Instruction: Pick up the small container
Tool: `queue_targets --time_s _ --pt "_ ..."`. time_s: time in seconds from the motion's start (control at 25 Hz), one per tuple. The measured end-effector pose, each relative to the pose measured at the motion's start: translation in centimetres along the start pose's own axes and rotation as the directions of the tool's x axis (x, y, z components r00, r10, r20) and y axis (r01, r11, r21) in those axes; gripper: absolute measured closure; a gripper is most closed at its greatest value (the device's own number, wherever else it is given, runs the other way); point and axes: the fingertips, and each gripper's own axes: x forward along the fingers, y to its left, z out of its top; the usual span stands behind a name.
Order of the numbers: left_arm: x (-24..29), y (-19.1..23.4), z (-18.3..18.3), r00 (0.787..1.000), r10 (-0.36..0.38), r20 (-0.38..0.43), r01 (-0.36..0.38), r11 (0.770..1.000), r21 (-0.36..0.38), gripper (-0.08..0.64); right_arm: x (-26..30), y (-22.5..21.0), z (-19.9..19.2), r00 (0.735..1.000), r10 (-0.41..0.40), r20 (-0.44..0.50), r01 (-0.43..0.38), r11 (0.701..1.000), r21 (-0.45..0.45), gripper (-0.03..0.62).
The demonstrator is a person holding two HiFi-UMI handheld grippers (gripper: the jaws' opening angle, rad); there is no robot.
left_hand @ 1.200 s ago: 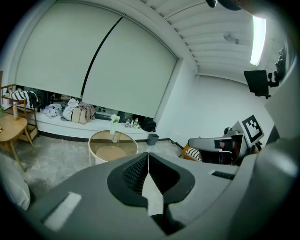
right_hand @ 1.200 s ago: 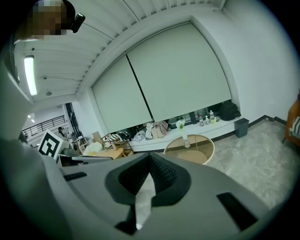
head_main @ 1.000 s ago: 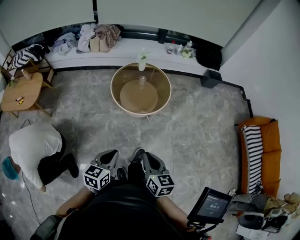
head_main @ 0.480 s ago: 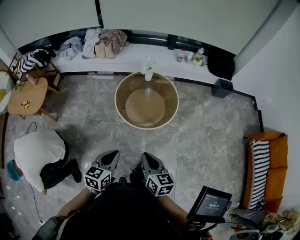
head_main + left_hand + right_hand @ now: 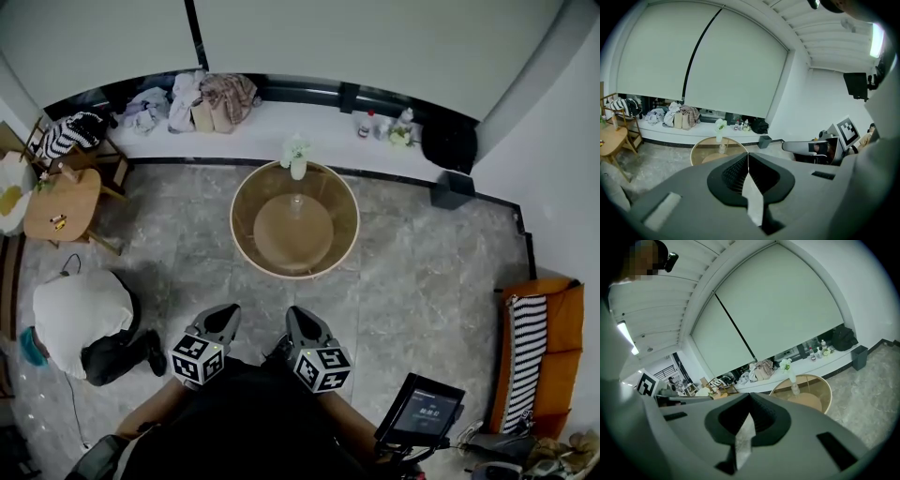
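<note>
A small clear container stands on the round glass table, a good way ahead of me across the floor. It also shows in the left gripper view as the container and in the right gripper view as the container. A white vase of flowers sits at the table's far rim. My left gripper and right gripper are held close to my body, side by side, far short of the table. Both are shut with nothing in them, jaws meeting in the left gripper and the right gripper.
A person crouches on the floor at the left. A wooden side table stands beyond. A ledge along the window wall carries clothes and bottles. A black bin, an orange sofa and a tablet screen are at the right.
The round table and its container have come nearer in the head view. Both grippers stay shut and close to my body.
</note>
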Motion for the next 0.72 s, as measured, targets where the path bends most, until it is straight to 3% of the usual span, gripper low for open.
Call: queue_targets --time_s 0.28,0.48,0.72 --pt "1.3 0.1 1.9 1.000 0.003 0.003 -0.003 1.000 0.011 0.558 0.9 -1.3 1.8 1.000 -0.004 0.007 0.004 1.000 0.013 0.586" --pt "2.0 1.5 1.3 1.000 0.003 -0.015 -0.003 1.000 -0.012 0.558 2.4 -1.3 1.2 1.000 0.000 -0.017 0.001 1.000 0.016 0.586" --pt "4.7 4.1 3.3 0.998 -0.058 -0.013 0.058 0.998 -0.003 0.558 5.2 -2.4 3.1 0.998 -0.069 0.002 0.069 0.998 0.011 0.586"
